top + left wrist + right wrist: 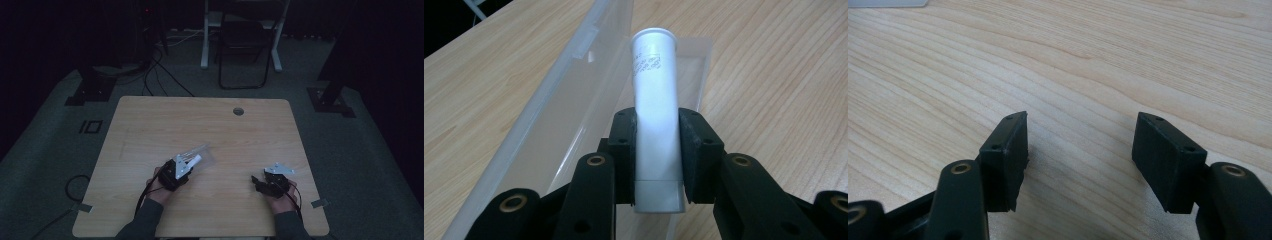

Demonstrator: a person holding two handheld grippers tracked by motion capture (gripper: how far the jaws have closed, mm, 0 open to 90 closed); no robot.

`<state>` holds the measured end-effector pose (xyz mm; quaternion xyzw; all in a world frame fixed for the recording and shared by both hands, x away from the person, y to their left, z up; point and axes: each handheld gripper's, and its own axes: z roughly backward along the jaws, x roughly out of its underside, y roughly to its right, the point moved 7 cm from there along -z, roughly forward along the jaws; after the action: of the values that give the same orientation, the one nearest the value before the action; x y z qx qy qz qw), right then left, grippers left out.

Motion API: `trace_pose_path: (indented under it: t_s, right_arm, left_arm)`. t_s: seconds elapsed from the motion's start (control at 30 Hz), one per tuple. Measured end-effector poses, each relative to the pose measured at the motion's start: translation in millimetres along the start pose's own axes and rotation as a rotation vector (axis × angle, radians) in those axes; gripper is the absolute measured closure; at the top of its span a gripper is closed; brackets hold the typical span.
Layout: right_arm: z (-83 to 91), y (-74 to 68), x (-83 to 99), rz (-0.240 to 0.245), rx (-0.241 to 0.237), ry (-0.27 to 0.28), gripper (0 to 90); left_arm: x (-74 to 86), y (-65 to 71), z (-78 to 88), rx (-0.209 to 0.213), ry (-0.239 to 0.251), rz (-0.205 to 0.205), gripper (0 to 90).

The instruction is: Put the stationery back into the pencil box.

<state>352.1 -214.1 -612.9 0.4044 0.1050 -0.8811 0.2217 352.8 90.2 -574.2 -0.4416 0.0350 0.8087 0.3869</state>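
Gripping smooth white tube (656,120) — cylindrical, matte

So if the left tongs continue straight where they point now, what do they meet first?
Probably the clear plastic box: the left tongs, shut on a white cylindrical tube, point along its open inside. The tube's far end would likely reach the box's end wall first, though depth is unclear.

Light: dim, dark edges.
Floor (45,150): grey carpet, cables upper left.
Table (150,120): light wood, centre frame.
Chair (242,45): folding, top centre.
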Motion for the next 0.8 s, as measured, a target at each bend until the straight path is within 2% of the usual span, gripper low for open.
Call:
trace_pose_path:
  t_s: [0.07, 0.33, 0.8]
  right_arm:
    - [0.0, -0.1, 0.0, 0.000, 0.000, 0.000, 39.2]
    - [0.0, -0.1, 0.0, 0.000, 0.000, 0.000, 39.2]
    - [0.0, -0.1, 0.0, 0.000, 0.000, 0.000, 39.2]
  left_arm:
    - [0.2, 0.2, -1.0, -0.009, -0.005, -0.012, 70.8]
    - [1.7, -1.5, -6.1, -0.019, -0.012, -0.010, 70.7]
    - [5.2, -3.1, -15.0, -0.046, -0.030, -0.032, 70.7]
